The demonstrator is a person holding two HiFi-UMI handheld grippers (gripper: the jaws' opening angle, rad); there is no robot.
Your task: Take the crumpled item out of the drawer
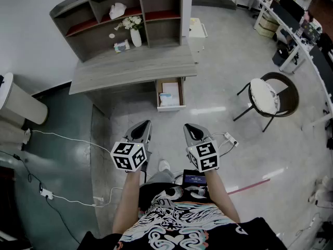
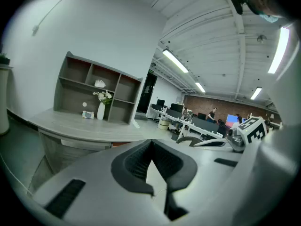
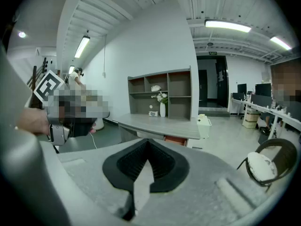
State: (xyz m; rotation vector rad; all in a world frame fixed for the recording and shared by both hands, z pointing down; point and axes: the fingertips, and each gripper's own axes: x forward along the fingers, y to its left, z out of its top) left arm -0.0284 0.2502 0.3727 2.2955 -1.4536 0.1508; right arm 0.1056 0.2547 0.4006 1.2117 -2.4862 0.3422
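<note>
My left gripper [image 1: 145, 124] and right gripper [image 1: 188, 127] have jaws together, holding nothing. The crumpled item [image 1: 166, 101] lies in the open drawer [image 1: 170, 108] under the bench [image 1: 130, 66], well apart from me.

Upper left: grey shelf unit [image 1: 122, 14] on bench [image 1: 130, 69], with a white vase of flowers [image 1: 136, 37] in a lower cubby (small items nearby, not identifiable). Right: round chair [image 1: 270, 95], pale cushion. Lower-left floor: white cable [image 1: 67, 138] running to power strip [image 1: 47, 194].
</note>
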